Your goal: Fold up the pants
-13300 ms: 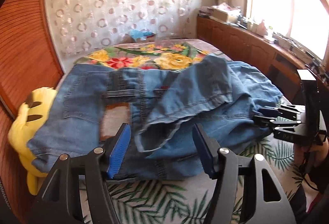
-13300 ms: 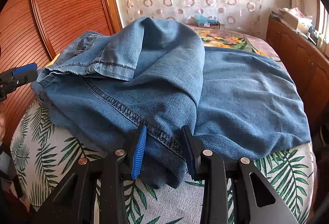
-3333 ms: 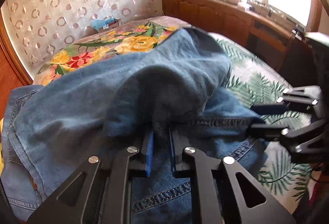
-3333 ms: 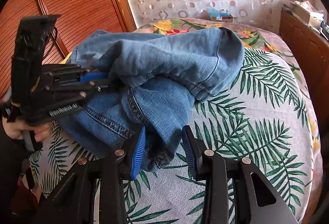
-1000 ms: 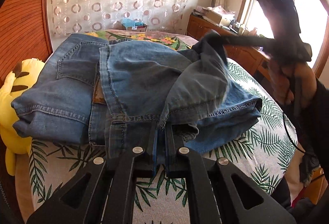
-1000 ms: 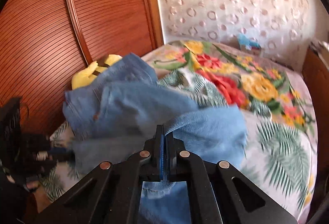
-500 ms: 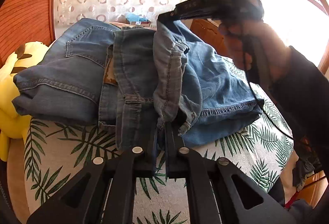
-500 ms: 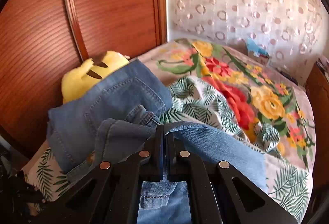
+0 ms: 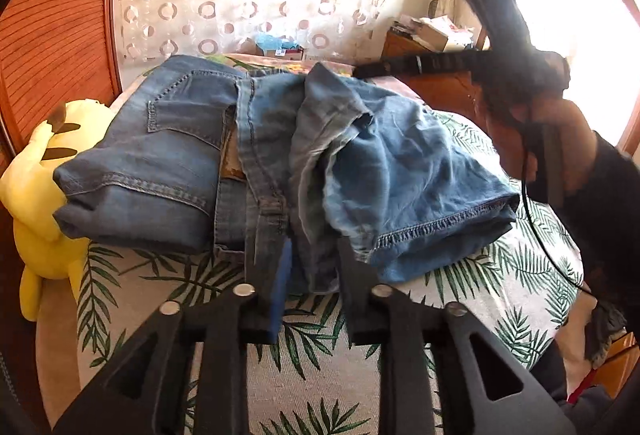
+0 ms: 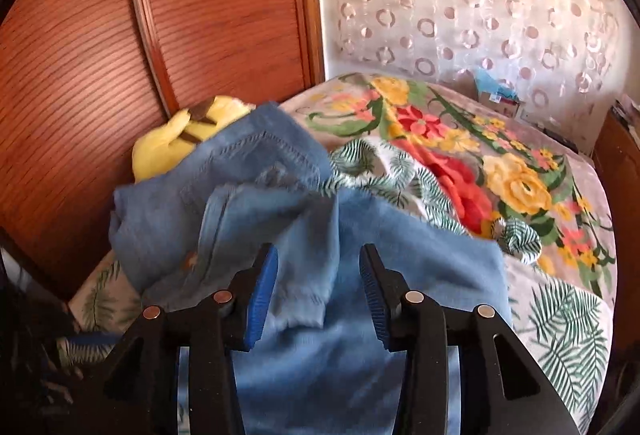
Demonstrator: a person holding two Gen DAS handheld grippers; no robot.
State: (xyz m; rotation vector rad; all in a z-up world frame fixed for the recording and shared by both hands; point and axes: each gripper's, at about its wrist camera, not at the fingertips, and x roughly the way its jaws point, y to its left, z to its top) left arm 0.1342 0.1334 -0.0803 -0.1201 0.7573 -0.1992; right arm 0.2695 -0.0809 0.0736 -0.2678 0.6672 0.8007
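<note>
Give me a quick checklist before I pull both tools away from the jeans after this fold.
1. Left tool letting go: ok, jaws opening, blue pads apart, though denim still lies between them.
2. Right tool letting go: ok, jaws opening, a fold of cloth still between the pads.
3. Jeans fully on the bed: ok.
4. Fold neat: not ok, the top layer is bunched and rumpled.
5. Yellow plush toy clear of the jeans: not ok, the waist end lies against it.
6. Cloth snagged on a pad: cannot tell.
</note>
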